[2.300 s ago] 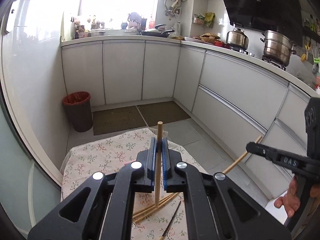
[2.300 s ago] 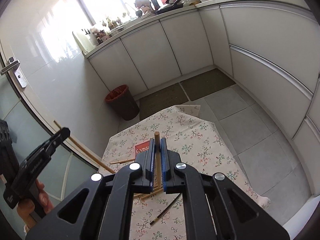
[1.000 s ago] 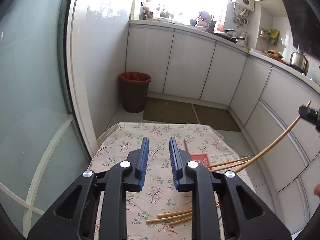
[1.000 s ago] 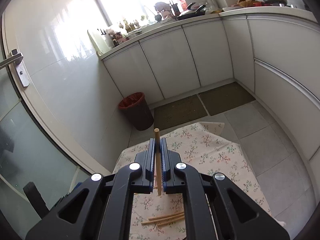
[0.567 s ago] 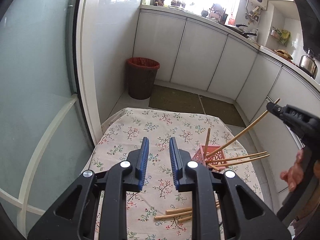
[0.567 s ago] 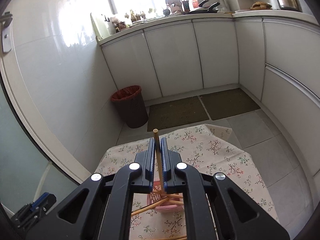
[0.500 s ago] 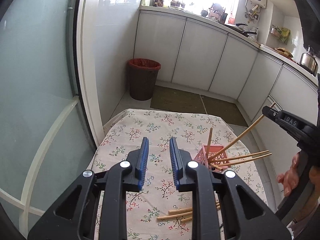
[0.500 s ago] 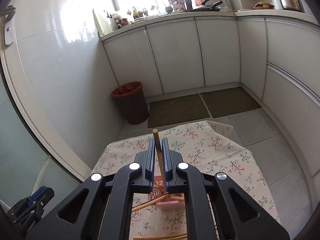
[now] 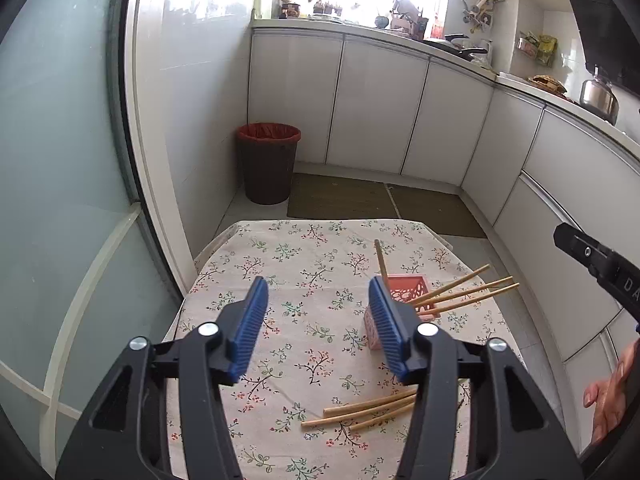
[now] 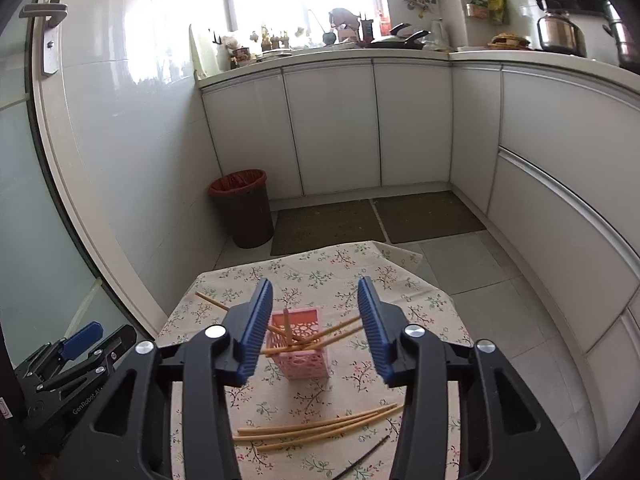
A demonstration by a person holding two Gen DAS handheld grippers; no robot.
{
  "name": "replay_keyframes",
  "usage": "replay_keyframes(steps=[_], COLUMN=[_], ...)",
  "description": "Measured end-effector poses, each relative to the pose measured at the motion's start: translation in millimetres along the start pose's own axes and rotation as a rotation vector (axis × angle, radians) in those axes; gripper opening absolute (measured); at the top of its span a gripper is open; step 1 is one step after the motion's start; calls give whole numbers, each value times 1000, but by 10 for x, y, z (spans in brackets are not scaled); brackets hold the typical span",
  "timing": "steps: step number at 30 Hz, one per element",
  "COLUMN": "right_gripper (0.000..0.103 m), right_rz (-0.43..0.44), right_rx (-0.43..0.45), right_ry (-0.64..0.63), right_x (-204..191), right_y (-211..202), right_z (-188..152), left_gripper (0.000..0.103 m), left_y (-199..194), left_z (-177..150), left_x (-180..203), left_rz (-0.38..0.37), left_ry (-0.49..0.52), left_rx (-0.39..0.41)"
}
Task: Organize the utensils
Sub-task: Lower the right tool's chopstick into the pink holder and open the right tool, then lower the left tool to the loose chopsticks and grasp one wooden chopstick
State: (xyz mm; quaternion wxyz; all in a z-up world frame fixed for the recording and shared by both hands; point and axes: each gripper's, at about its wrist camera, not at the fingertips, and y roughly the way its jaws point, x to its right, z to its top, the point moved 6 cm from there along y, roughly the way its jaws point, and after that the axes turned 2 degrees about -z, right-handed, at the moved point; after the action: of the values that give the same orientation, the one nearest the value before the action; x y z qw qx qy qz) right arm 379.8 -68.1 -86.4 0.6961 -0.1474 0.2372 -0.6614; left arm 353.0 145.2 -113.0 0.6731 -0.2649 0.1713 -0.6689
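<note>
We're mid-sort: both the left gripper (image 9: 316,322) and right gripper (image 10: 316,330) have jaws opening, nothing between the pads. The pink holder (image 10: 302,344) already carries several chopsticks; a loose bundle (image 10: 316,426) lies on the cloth just in front of it. Next, probably grab one.

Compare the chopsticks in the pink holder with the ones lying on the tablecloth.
The chopsticks in the pink holder lean at angles, splayed apart; the loose chopsticks lie flat, bunched nearly parallel. The first are sorted, the second are not yet. Both sets look like the same tan wood. Neither opening gripper holds any.
</note>
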Motion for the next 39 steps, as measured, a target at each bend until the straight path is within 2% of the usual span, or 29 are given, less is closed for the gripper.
replay_keyframes(steps=[1,2,4,6,14,17,22,27,30,31,32,36,39], right_gripper=[66,72,92,97,97,97,97,97,97,97,97,97,97], right_rz=[-9,-21,-53,-82,-185,-229,-236,-231,-258,-266,-273,-265,-263], right_rx=[5,12,25,15,-273,-368,-365,-404,-388,-381,-381,-422,-447], right_ry=[13,29,67,102,234,292,439,558,634,663,692,779,796], right_x=[57,122,283,466,1253,1488,1804,1974,2123,2183,2241,2393,2436], right_y=[-37,-73,-154,-208,-126,-109,-206,-205,-273,-295,-307,-280,-247], right_z=[-51,-108,-246,-423,-1497,-1787,-1829,-1904,-1918,-1919,-1933,-2033,-2092], left_gripper=[64,73,86,95,96,96,96,96,89,81,72,61,54], left_y=[-17,-32,-57,-57,343,467,611,784,954,1028,1119,1482,1750], left_z=[-15,-34,-81,-150,-741,-929,-1246,-1489,-1568,-1590,-1607,-1703,-1778], left_x=[34,68,133,201,604,765,1039,1455,1752,1848,1946,2336,2527], left_rz=[0,0,-1,-3,-56,-89,-172,-251,-316,-328,-326,-333,-327], left_ry=[9,20,40,64,264,323,411,524,586,622,666,809,865], left_rx=[4,5,3,-10,-238,-306,-413,-507,-571,-587,-599,-648,-686])
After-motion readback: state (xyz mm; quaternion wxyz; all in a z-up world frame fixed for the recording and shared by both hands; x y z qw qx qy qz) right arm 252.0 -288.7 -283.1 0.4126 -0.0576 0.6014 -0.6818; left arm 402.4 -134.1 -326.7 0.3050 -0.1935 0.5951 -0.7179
